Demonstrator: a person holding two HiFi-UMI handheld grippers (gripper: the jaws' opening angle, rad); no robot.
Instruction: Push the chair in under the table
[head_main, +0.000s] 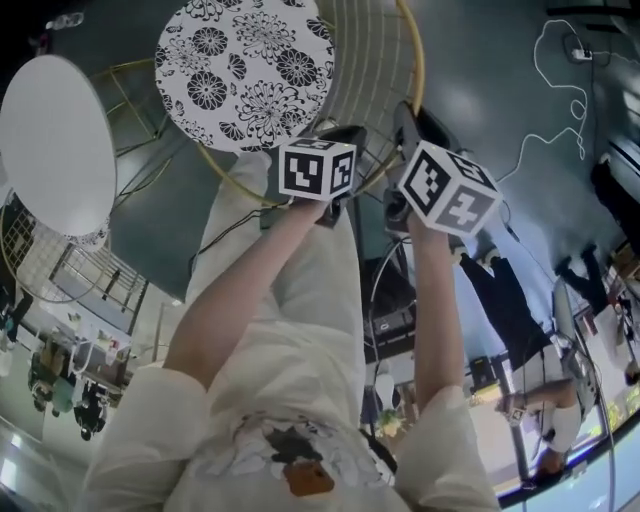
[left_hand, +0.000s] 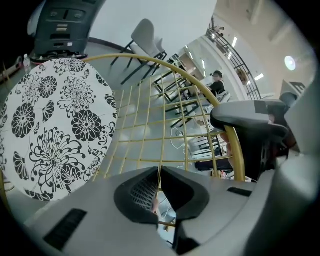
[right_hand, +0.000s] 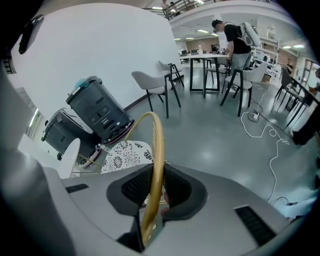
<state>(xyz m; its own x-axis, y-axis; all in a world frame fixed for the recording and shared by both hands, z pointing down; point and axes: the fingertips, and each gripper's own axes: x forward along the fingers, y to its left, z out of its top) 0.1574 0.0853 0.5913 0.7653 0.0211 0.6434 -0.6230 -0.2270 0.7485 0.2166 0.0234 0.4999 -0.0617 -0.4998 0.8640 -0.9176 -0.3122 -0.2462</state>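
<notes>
Grey floor (head_main: 480, 150) shows between the gold wire chair with floral round seat (head_main: 245, 70) and the round white table (head_main: 55, 145) (seat not under yet, so the whole push looks left to do). My left gripper (left_hand: 159, 187) pinches its back wire (left_hand: 159, 150), and my right gripper (right_hand: 156, 192) clamps its rim (right_hand: 158, 145).

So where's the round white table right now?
Head view, upper left: the white table sits left of the chair's floral seat, apart from it.

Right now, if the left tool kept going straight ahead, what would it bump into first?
The chair's gold wire back: the left tool is shut on one thin wire of it. Past the grid probably grey floor, beside the flowery seat; depth is unclear.
</notes>
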